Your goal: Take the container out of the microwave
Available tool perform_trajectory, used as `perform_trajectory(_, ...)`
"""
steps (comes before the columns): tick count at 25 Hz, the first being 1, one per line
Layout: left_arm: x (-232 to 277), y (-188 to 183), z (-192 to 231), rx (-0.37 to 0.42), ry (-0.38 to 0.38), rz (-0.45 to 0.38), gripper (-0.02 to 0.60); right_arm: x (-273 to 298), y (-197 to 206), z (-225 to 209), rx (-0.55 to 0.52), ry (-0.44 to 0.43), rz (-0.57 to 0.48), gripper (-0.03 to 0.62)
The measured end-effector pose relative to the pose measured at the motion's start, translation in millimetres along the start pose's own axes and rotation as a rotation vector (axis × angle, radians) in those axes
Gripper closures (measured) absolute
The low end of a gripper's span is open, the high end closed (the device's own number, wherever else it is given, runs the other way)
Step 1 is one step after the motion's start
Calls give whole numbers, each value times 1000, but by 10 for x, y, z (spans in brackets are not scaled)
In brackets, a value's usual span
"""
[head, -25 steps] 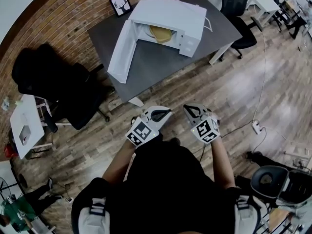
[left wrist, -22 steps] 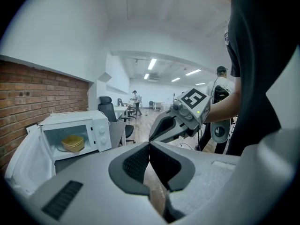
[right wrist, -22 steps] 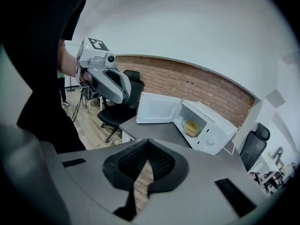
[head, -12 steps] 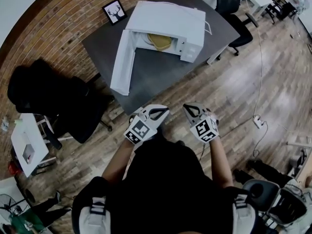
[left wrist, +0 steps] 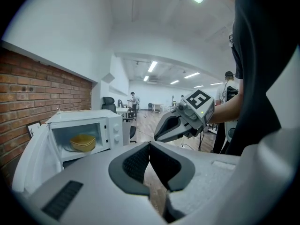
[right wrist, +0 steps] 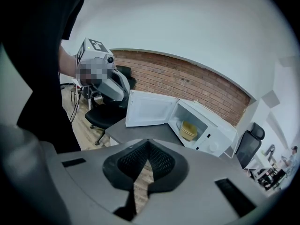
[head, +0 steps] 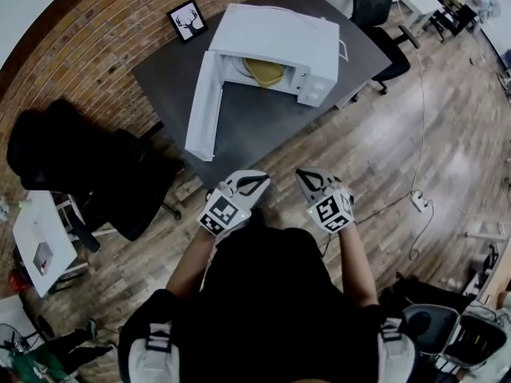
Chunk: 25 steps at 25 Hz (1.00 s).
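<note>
Nearer the surface [head: 263, 122] than a second before, we held the left gripper [head: 263, 182] and right gripper [head: 303, 175] with fingers closed and empty, judging they should open before reaching the yellow container [head: 263, 72] inside the open microwave [head: 279, 30].

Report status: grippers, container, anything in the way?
Left gripper and right gripper both shut, empty, short of the table. Yellow container inside microwave, untouched. Door wide open, nothing blocking.

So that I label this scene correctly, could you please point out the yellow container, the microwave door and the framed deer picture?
yellow container [head: 263, 72], head view, on its visible top.
microwave door [head: 204, 106], head view, middle of the open panel.
framed deer picture [head: 188, 21], head view, centre of the print.
</note>
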<state>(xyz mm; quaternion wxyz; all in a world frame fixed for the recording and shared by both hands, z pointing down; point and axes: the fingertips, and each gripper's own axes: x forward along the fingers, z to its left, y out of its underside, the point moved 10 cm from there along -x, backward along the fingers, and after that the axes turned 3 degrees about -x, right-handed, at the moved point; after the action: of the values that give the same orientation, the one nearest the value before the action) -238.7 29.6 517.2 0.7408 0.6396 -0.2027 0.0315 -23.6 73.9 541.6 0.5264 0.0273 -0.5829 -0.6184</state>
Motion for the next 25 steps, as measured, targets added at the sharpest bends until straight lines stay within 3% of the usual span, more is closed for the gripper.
perform_trajectory(13, -95, 61, 173, -25, -57, -8, 580, 69, 49, -3, 43, 20, 7, 595)
perform_trajectory(25, 283, -111, 458, -44, -100, 3, 580, 156, 139, -540, 36, 39, -9, 595)
